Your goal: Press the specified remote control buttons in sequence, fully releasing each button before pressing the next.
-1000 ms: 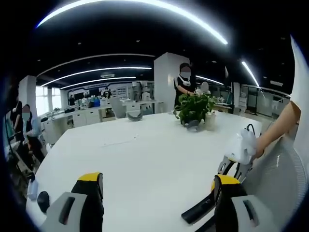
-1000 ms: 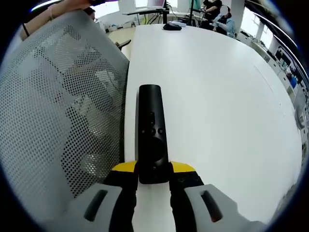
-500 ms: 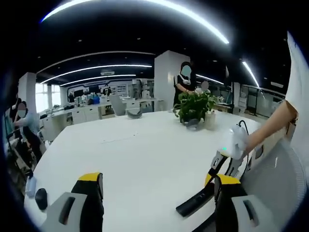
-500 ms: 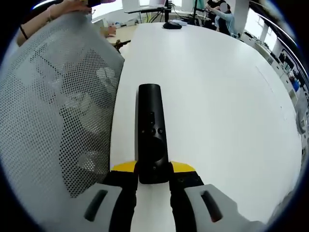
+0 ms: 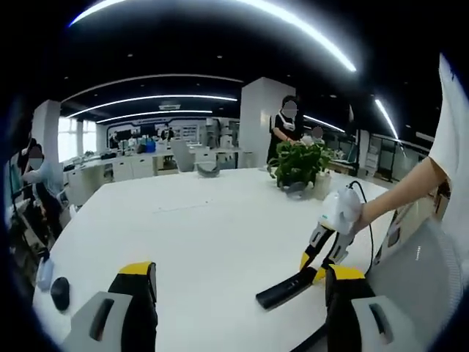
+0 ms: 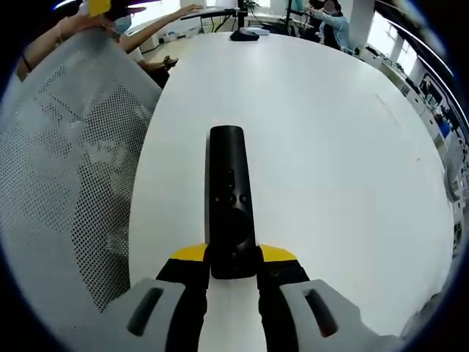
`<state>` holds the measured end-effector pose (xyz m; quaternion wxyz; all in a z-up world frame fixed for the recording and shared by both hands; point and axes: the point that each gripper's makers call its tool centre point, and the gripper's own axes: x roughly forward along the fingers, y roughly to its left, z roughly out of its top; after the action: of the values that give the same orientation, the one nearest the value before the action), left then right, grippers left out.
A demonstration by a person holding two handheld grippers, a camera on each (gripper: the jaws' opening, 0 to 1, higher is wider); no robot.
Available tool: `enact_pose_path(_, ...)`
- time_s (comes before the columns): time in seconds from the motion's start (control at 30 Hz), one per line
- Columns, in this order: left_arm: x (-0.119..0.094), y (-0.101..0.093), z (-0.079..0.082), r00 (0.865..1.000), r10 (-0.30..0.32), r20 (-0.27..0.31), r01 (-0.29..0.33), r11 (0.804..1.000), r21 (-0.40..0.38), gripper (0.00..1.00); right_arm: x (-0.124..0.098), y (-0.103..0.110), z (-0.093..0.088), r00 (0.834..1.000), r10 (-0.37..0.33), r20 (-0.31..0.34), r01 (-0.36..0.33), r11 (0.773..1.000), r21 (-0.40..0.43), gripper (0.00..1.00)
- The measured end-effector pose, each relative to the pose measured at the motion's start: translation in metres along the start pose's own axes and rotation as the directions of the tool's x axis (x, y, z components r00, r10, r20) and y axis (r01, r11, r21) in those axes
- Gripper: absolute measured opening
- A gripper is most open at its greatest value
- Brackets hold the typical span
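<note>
We judge that we are at the holding step, no button pressed yet: our right hand-held gripper (image 6: 233, 268) clamps the near end of the black remote control (image 6: 229, 198), which juts forward from its jaws over the white surface (image 6: 330, 147), button face up. Our left hand-held gripper (image 5: 238, 293) stands with jaws wide apart and nothing between them, the remote control (image 5: 287, 289) lying just beyond its right jaw. Next we must bring one left jaw tip down squarely onto the first button near the remote control's middle, then lift fully clear.
</note>
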<state>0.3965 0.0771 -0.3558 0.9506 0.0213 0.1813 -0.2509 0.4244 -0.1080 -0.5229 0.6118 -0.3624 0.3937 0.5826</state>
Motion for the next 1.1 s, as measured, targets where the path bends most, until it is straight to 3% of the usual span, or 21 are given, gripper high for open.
enact_pose_path(0.5, 0.002, -0.001, -0.004, 1.000, -0.004, -0.021, 0.004, 1.000, 0.001, 1.00, -0.002, -0.051, -0.001, 0.999, -0.020, -0.027, 0.020, 1.000, -0.001, 0.24)
enact_pose_path(1.1, 0.002, -0.001, -0.003, 1.000, 0.003, -0.022, -0.003, 1.000, -0.003, 0.99, -0.002, -0.074, 0.000, 0.999, -0.019, -0.043, 0.018, 1.000, -0.008, 0.24)
